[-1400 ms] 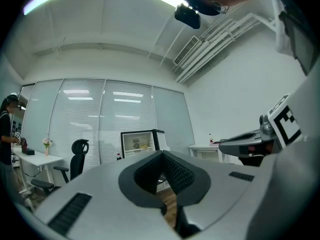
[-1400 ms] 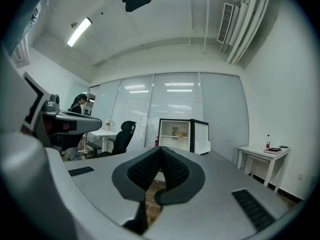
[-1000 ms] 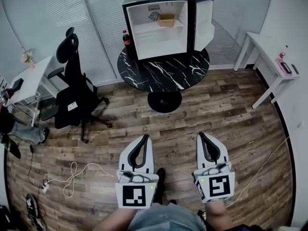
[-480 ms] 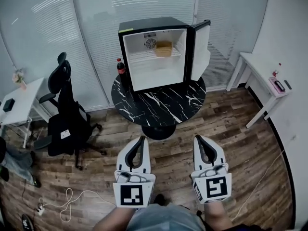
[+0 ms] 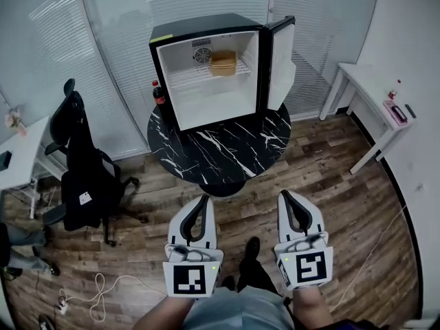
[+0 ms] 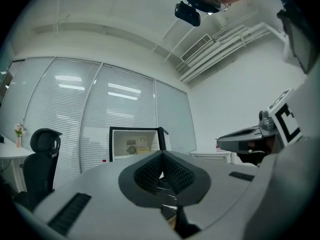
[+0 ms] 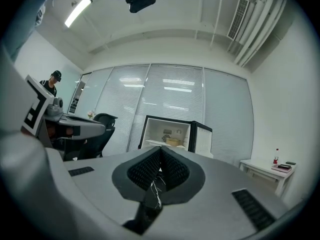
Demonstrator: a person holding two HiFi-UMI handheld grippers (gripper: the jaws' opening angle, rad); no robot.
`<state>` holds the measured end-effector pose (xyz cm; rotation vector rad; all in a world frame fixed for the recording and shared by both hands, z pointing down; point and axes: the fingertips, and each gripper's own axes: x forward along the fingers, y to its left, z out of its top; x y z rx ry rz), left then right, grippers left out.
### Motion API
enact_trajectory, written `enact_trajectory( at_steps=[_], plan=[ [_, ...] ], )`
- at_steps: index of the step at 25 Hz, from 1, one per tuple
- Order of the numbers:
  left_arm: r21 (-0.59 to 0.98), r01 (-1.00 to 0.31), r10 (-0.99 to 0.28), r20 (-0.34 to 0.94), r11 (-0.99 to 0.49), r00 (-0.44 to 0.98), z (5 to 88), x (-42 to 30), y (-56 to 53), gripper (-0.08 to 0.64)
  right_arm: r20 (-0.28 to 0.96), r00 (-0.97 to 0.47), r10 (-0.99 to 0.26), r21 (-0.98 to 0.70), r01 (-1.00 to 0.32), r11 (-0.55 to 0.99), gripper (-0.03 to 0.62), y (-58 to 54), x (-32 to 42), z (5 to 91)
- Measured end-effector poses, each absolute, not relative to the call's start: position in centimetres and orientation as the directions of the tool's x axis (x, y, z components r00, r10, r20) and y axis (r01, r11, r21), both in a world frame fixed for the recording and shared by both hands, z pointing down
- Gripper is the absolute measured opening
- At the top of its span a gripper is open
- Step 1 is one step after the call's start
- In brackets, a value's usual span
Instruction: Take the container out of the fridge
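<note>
Low in the frame, left of centre, the left gripper (image 5: 203, 199) has its jaws together, empty. In the upper middle, the tan container (image 5: 223, 62) sits on the open mini fridge's (image 5: 206, 107) upper shelf. Lower right of centre, the right gripper (image 5: 284, 195) is likewise closed on nothing.

light: bright ceiling strip | cool, desaturated | fisheye warp, dark corners | sharp

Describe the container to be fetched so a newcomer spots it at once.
A small black fridge, door open, stands on the round marble table. On its upper shelf sits the container, a tan tub, the only item inside; the dark bottle stands outside.
</note>
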<state>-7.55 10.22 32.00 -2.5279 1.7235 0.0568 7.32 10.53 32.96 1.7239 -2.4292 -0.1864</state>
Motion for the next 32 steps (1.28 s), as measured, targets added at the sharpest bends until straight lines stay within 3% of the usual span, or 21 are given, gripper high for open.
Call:
enact_trajectory(
  at_steps=[18, 32],
  plan=[
    [-0.099, -0.952, -0.957, 0.044, -0.289, 0.286, 35.2, -1.7, -9.7, 0.014, 0.094, -0.402, -0.911, 0.104, -0.906, 0.410, 0.014, -10.5, 13.5, 36.3],
    [-0.166, -0.970, -0.982, -0.030, -0.179, 0.186, 31.7, 0.8, -18.5, 0.014, 0.005, -0.533, -0.846, 0.117, -0.840, 0.530, 0.014, -21.4, 14.6, 32.9]
  ],
)
